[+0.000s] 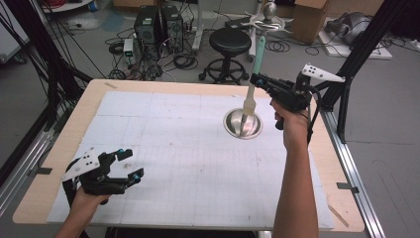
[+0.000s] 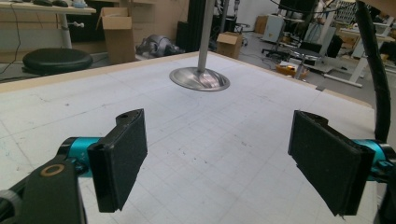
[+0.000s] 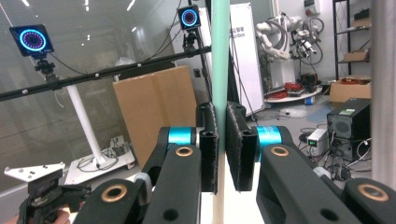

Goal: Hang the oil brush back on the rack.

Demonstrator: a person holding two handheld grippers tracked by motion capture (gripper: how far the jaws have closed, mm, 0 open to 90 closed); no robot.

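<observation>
A pastry brush [image 1: 253, 74] with a pale green handle stands nearly upright over the far right part of the tabletop [image 1: 59, 148], its light bristle end reaching down into a shallow round steel dish [image 1: 242, 123]; whether the bristles touch the dish bottom cannot be told. The right hand-held gripper [image 1: 257, 79] pinches the brush handle partway up, and in the right gripper view its two black pads [image 3: 208, 144] press flat against the green handle from either side. The person's right hand [image 1: 289, 119] holds that gripper above the tabletop's right edge. The dish rests on a white gridded mat [image 1: 163, 148] that covers most of the tabletop. At the near left corner, well apart from the dish, the left hand-held gripper [image 1: 130, 162] sits low over the mat with its jaws spread wide and nothing between them. On the floor beyond the tabletop stands a black round stool [image 1: 230, 42].
</observation>
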